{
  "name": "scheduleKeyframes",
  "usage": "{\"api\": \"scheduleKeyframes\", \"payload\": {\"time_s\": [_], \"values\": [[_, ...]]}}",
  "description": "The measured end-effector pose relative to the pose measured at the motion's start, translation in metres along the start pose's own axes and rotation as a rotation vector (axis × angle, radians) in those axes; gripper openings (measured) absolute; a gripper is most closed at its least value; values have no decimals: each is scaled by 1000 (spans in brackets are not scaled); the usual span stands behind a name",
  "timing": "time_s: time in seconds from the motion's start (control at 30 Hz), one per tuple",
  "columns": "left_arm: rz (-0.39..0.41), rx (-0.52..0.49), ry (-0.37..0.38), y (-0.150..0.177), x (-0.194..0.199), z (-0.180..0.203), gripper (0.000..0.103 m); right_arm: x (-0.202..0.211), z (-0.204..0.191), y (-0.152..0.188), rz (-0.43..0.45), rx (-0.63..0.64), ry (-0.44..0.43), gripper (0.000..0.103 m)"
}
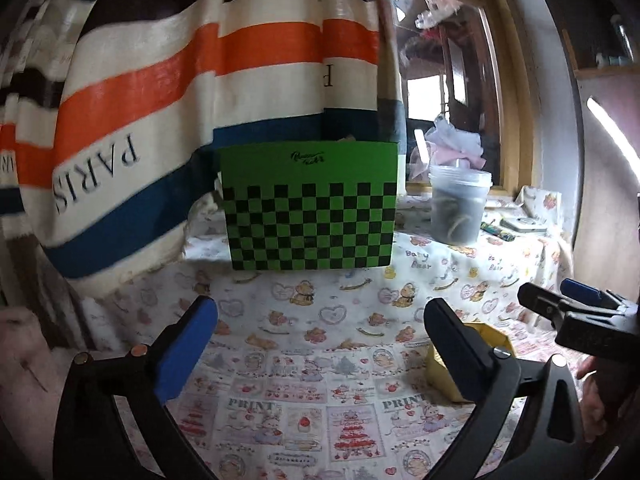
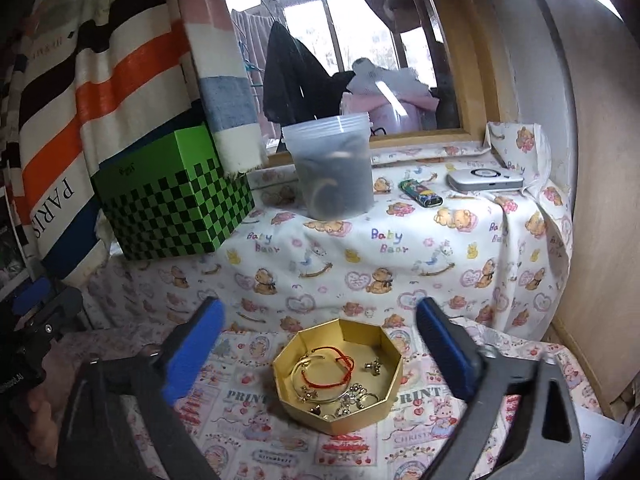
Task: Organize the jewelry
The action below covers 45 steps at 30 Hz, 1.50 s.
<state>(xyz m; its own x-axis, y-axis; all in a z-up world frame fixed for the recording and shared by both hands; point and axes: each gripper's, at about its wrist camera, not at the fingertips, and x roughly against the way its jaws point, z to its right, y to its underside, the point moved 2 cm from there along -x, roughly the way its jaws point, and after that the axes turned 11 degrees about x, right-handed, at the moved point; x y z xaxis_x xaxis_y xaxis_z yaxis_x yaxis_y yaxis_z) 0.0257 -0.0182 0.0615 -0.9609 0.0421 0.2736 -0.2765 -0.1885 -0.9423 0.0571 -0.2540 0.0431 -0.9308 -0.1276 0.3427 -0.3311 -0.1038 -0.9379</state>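
A gold octagonal box (image 2: pixel 380 390) sits on the printed cloth between my right gripper's fingers. Inside lie a red cord bracelet (image 2: pixel 332 368), gold bangles (image 2: pixel 304 384) and several small charms (image 2: pixel 352 396). My right gripper (image 2: pixel 320 320) is open and empty, just above and in front of the box. My left gripper (image 1: pixel 320 316) is open and empty over bare cloth; the gold box (image 1: pixel 440 372) shows partly behind its right finger. The right gripper (image 1: pixel 576 300) appears at the right edge of the left wrist view.
A green checkered box (image 2: pixel 176 208) stands at the back left against a striped hanging cloth (image 1: pixel 160 80). A translucent lidded tub (image 2: pixel 332 168) stands on a raised ledge with a lighter (image 2: pixel 420 194) and a small white device (image 2: pixel 486 180). A mirror (image 2: pixel 340 40) is behind.
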Motion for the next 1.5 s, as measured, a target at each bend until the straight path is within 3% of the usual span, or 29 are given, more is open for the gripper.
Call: {"api": "scheduleKeyframes", "payload": {"time_s": [0.2, 0.47, 0.67, 0.77, 0.9, 1.5], "values": [[4, -3, -12, 20, -12, -11, 102, 5, -9, 16, 53, 38, 19, 103], [57, -13, -92, 44, -19, -19, 102, -7, -21, 31, 36, 98, 40, 103], [64, -40, -91, 54, -22, -14, 102, -7, -17, 37, 75, 100, 62, 103], [45, -7, -67, 53, -26, -19, 102, -6, -18, 39, 98, 126, 85, 103], [-5, 32, -122, 54, -39, -28, 102, -11, -18, 42, 85, 124, 74, 103], [18, 21, -126, 53, -35, -26, 102, -14, -16, 43, 65, 116, 116, 103]]}}
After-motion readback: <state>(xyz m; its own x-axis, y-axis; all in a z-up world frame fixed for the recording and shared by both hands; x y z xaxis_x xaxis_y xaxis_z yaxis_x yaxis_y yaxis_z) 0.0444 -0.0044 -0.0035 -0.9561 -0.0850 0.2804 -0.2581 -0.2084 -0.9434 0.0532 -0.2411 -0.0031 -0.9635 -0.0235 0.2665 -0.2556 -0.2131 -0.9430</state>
